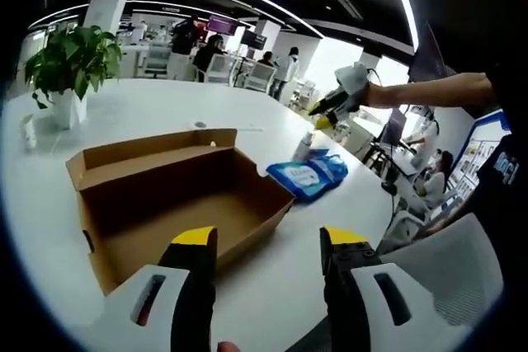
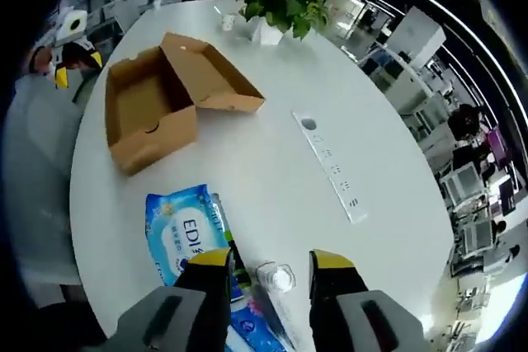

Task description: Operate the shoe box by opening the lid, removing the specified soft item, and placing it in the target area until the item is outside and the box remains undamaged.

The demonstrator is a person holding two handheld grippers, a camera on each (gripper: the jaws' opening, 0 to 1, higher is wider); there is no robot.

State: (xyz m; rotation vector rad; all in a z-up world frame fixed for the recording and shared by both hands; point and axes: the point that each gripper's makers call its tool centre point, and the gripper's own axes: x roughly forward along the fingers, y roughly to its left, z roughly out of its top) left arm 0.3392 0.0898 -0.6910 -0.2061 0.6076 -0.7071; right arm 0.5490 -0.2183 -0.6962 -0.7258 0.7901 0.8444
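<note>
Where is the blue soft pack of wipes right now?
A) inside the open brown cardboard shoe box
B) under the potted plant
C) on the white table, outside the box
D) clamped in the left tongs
C: the blue soft pack of wipes lies flat on the white table, apart from the open brown cardboard shoe box, whose inside looks empty in the left gripper view; the left tongs stand open with nothing between them.

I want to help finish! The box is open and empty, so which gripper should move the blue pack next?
Probably the right gripper: the blue pack lies just under it. The left gripper hovers by the box.
</note>
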